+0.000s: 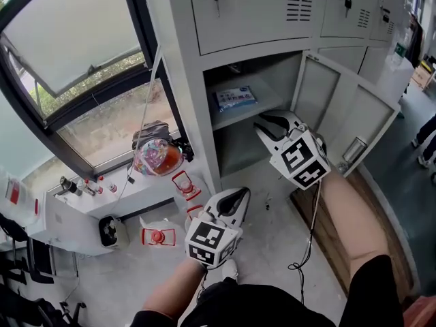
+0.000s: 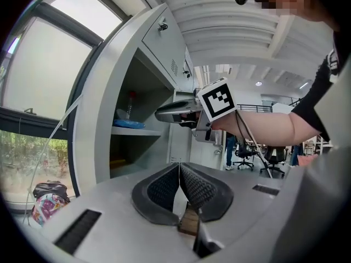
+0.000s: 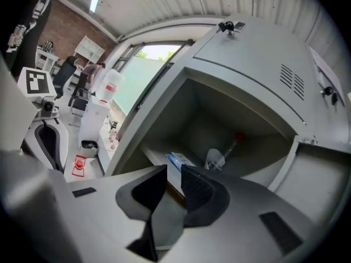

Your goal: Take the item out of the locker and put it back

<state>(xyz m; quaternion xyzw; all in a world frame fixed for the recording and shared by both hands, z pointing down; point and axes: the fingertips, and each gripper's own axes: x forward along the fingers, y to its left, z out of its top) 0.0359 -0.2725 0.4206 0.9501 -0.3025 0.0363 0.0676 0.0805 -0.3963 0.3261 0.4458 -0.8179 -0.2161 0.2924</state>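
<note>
The grey locker stands open, its door swung out to the right. A blue packet lies flat on the upper shelf; it also shows in the right gripper view as the blue packet and in the left gripper view as the blue packet. My right gripper hovers just in front of the opening, a little below the shelf, jaws apart with nothing between them. My left gripper hangs lower, outside the locker, with its jaws shut and empty.
A clear plastic thing and a red-capped stick stand at the back of the compartment. A colourful bag sits on the window ledge. Red-and-white items and a small bin lie on the floor at left. A cable trails below my right arm.
</note>
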